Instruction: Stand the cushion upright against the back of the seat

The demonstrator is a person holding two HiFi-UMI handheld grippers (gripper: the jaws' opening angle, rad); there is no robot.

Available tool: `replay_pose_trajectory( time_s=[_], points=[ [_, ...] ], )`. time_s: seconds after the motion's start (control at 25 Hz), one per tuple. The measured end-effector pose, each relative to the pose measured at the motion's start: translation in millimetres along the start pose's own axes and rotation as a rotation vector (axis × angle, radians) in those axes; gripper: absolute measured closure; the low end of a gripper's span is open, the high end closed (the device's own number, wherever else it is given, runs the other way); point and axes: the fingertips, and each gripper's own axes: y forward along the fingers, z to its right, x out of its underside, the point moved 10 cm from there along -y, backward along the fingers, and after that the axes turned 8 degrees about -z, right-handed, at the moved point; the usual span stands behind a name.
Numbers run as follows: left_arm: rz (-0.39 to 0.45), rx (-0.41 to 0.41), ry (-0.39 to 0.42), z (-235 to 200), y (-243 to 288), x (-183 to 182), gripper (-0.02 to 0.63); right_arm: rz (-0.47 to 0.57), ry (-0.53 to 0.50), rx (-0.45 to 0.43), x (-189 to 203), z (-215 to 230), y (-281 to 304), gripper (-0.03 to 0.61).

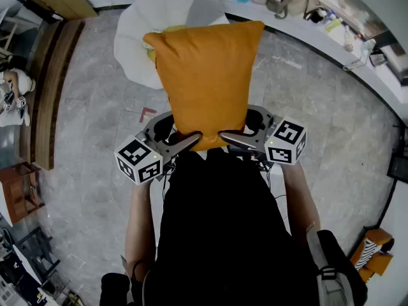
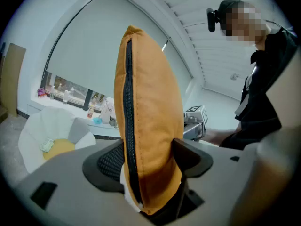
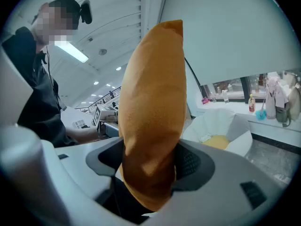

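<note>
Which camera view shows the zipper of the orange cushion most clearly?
The left gripper view: the zipper runs down the near edge of the cushion. The head view shows only its broad face; the right gripper view shows the opposite edge, with no zipper visible.

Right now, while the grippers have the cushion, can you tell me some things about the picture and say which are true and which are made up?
1. The left gripper and the right gripper both clamp the orange cushion. True.
2. The cushion lies in the white chair. False: it is held up in the air, short of the chair.
3. A zipper runs along the cushion's edge in the left gripper view. True.
4. The chair's seat is bare. False: a yellow pad lies in it.
</note>
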Motion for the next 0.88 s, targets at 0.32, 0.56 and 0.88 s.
replay_pose_trajectory(
  time_s=[0.32,0.56,0.88],
  points=[
    [-0.025,0.007,-0.009,2.9,5.8,3.7,0.278,-0.034,0.006,-0.007,4.0,2.5,-2.8,0.249],
    [-0.046,0.0,0.004,5.8,14.0,2.5,0.278,-0.063,0.003,-0.007,5.8,7.6,-8.0,0.239],
    [-0.107,-0.003,0.011,8.6,29.3,3.4,0.278,-0.086,0.045,0.009,18.3,14.6,-14.9,0.238]
  ],
)
